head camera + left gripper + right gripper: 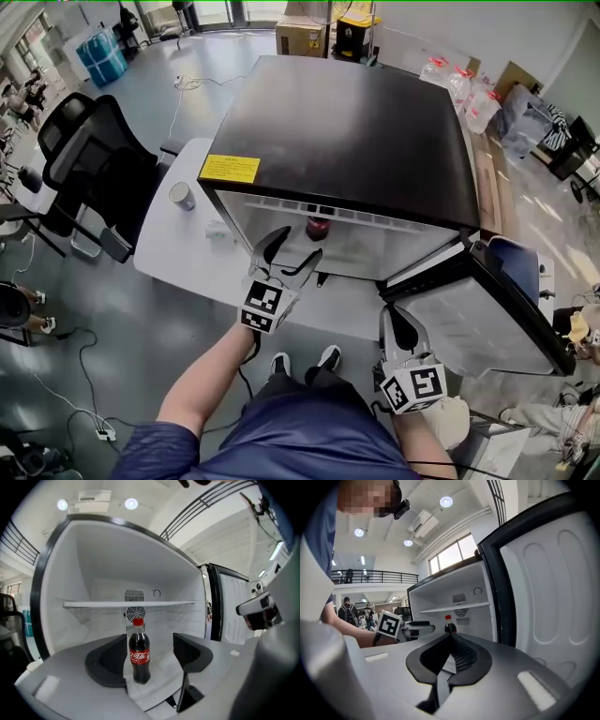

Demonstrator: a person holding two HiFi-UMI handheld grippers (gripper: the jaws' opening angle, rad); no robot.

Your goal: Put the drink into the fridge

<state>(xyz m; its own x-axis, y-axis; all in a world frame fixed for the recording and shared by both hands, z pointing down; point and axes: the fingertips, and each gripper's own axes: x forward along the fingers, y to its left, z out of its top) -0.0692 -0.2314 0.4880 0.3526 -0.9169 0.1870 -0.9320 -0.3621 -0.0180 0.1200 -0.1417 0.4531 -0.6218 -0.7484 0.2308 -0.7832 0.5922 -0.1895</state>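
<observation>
The fridge (347, 131), black on top and white inside, stands on a white tabletop (178, 253). Its door (469, 323) is swung wide open to the right, with the moulded white inner side showing. Inside, one shelf (129, 604) runs across the upper part of the compartment, and a round vent sits in the back wall below it. A black chair (89, 155) stands on the floor left of the tabletop.

The left hand-held gripper (295, 248) is at the fridge's open front, pointing in, with its jaws spread apart and nothing gripped. The right hand-held gripper (396, 319) hangs lower, just in front of the open door's inner side, well apart from the left one. Its jaws are pressed together with nothing between them (450, 639).

The drink (139, 651), a dark cola bottle with a red cap and red label, stands upright on the fridge floor under the shelf. In the left gripper view it lines up with the gap between the open jaws (151, 644), and neither jaw touches it. In the head view it stands just ahead of the jaw tips (317, 228).

A cup (182, 195) stands on the tabletop just beside the fridge's left side. A yellow label (230, 169) sits on the fridge top at its front left corner.
</observation>
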